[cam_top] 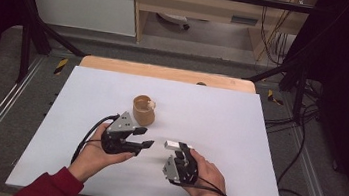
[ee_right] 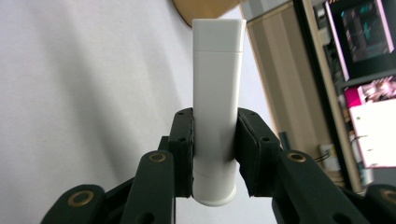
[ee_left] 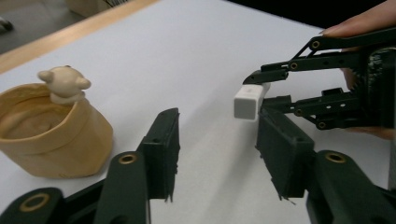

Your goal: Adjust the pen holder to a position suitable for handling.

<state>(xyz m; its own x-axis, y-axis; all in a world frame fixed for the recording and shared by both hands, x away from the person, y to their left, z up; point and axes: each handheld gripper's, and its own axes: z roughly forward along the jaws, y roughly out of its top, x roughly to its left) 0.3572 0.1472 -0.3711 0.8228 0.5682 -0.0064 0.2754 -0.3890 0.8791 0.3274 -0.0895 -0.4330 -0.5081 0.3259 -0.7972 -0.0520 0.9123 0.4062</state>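
The right gripper [cam_top: 175, 146] is clamped on a white tube [ee_right: 216, 93], its two jaws pressing the tube's sides near the rounded end, so the squared cap end sticks out ahead. The tube is held above the white tabletop [cam_top: 240, 121], nearer the front edge than the back, and points toward the left gripper [cam_top: 145, 138]. That gripper's jaws are spread apart with nothing between them, just beside the tube's cap end [ee_left: 249, 101]. A tan cup [cam_top: 143, 110] with a small pale figure [ee_left: 64, 84] on its rim stands behind the left gripper, near the middle of the tabletop. Nothing lies between the two grippers.
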